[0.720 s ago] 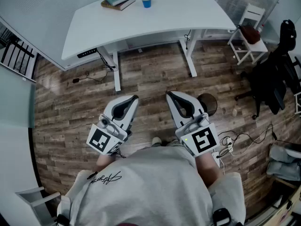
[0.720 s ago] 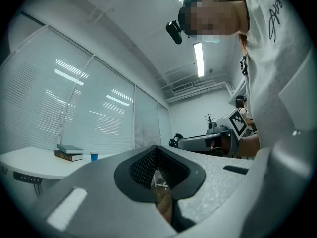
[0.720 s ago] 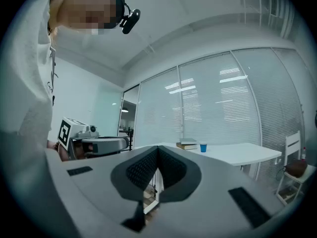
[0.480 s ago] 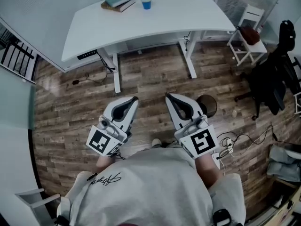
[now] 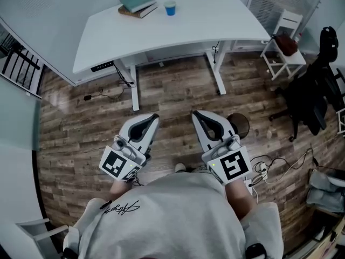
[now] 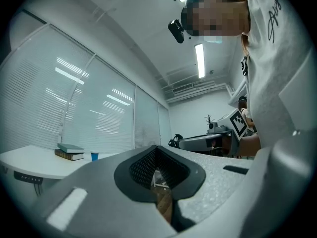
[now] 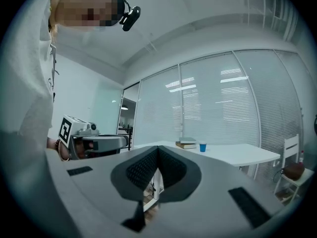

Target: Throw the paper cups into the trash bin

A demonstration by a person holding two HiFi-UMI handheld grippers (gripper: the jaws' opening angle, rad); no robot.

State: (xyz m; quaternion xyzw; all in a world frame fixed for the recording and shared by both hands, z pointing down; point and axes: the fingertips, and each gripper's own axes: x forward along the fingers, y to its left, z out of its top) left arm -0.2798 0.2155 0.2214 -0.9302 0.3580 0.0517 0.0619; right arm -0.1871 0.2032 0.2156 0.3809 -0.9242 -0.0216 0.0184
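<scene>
A white bench (image 5: 215, 15) is standing on the wood-plank floor (image 5: 172, 96). Two stacked books (image 5: 138, 3) are lying near its far left corner. A white chair (image 5: 291, 19) is carrying a brown bag (image 5: 286, 41) beside the bench's right end. A black office chair (image 5: 310, 93) is sitting further right. A cable (image 5: 102, 92) is trailing across the floor below the bench.

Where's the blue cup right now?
Head view, top centre: the blue paper cup stands on the white desk, just right of the stacked books.

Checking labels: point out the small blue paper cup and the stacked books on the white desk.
small blue paper cup (image 5: 170, 8), head view, side wall.
stacked books (image 5: 137, 0), head view, top teal cover.
</scene>
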